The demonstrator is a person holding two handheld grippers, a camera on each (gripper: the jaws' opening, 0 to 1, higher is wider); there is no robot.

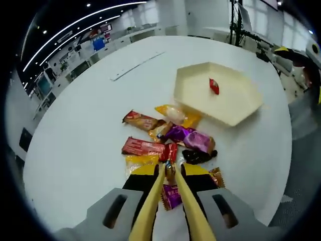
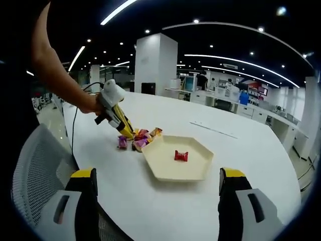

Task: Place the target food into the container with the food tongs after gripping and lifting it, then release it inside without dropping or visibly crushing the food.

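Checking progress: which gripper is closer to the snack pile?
Left. The left gripper, holding tongs, is down at the snack pile; the right gripper hangs back beyond the tray.

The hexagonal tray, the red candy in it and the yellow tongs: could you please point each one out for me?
Hexagonal tray [image 2: 198, 172]: right gripper view, on its near rim.
Red candy [image 2: 181, 156]: right gripper view, on the wrapper's middle.
Yellow tongs [image 1: 156, 193]: left gripper view, on one yellow arm.
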